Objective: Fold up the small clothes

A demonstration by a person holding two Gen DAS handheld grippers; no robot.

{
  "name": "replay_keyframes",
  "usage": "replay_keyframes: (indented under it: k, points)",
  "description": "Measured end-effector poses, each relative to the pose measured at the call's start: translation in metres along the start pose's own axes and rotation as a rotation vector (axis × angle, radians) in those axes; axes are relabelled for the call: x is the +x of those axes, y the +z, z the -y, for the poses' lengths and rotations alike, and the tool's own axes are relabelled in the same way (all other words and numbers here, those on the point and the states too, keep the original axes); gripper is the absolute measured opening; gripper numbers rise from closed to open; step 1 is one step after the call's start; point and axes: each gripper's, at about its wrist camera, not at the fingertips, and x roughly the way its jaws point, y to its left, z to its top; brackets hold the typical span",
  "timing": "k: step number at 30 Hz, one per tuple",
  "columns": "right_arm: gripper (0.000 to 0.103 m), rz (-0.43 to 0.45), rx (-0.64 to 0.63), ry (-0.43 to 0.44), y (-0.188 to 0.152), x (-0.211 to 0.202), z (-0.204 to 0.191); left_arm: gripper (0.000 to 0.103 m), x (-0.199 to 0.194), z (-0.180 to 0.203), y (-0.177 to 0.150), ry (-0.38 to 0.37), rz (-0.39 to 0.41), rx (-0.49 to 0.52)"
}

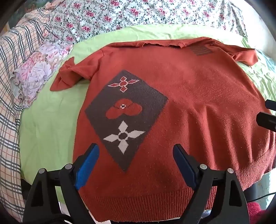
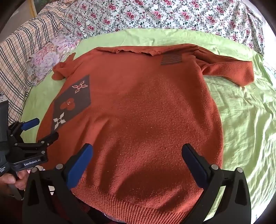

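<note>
Both sets of jaws stand wide apart with nothing between them — the left gripper (image 1: 136, 155) hangs over the hem side of the rust-orange sweater (image 1: 189, 96), just below its grey diamond patch (image 1: 126, 118), and the right gripper (image 2: 138, 155) hovers beside it over the plain half. I'd guess they are lined up along the ribbed hem (image 2: 138, 203) to pinch it and carry it toward the collar. The sweater lies spread front-up, sleeves (image 2: 229, 70) flung outward, on a light green sheet (image 2: 245, 120) covering a bed — a floral quilt (image 2: 172, 15) and a checked blanket (image 1: 12, 69) are bunched at the far edge.
</note>
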Motion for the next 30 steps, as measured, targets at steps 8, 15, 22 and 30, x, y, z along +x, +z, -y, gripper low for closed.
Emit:
replay_keyframes:
  k: [8,15,22,30]
  points:
    - [0.102,0.011,-0.002,-0.005,0.001,0.002,0.000,0.088,0.003,0.001,-0.003,0.009,0.011,0.007]
    - [0.102,0.019,-0.008,-0.007,-0.001,0.002,0.005,0.088,0.004,0.005,-0.004,0.012,0.009,0.006]
    - [0.102,0.020,-0.016,-0.011,-0.001,0.006,-0.002,0.088,0.004,0.000,-0.007,-0.002,-0.004,0.002]
    - [0.102,0.046,-0.023,-0.007,-0.001,0.004,-0.004,0.088,0.004,0.000,-0.006,-0.008,-0.045,0.010]
